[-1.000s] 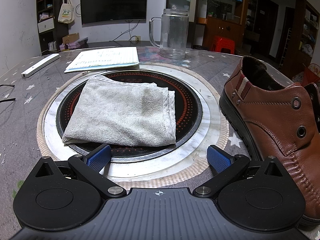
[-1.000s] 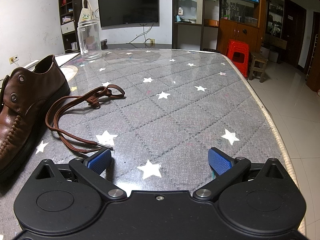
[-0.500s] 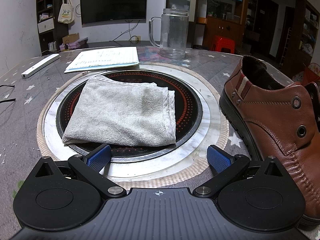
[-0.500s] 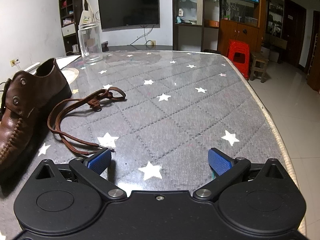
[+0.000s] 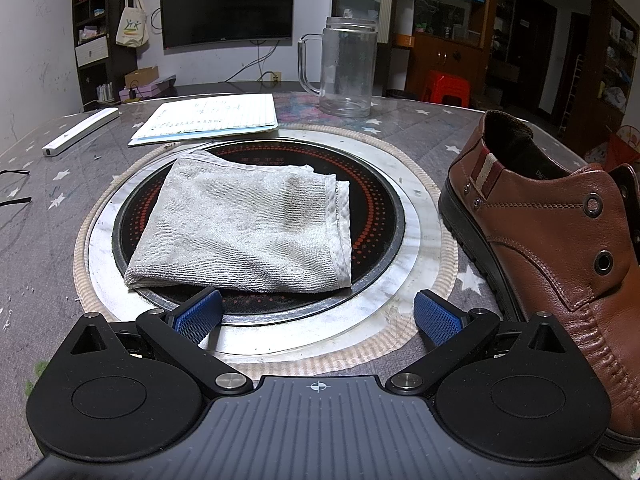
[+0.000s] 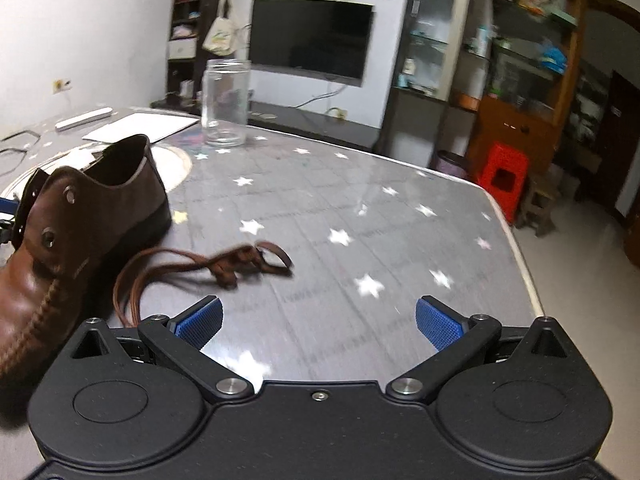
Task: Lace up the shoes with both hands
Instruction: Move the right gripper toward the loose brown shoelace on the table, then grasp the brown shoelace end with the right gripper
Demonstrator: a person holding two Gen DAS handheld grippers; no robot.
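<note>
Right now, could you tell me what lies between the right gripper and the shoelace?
Nothing: in the right wrist view only bare starred tabletop separates the open right gripper from the brown shoelace, which lies loose beside the shoe.

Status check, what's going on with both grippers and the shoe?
Left gripper open, empty. Right gripper open, empty. Brown shoe unlaced, shoelace loose beside it. Nothing blocking.

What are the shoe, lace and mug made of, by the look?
Shoe: looks like brown leather, smooth with a slight sheen, creased at the toe, metal eyelets, dark rubbery sole. Lace: thin brown cord, probably woven or waxed; blur hides the texture. Mug: clear glass or plastic; see-through, cannot tell which.
</note>
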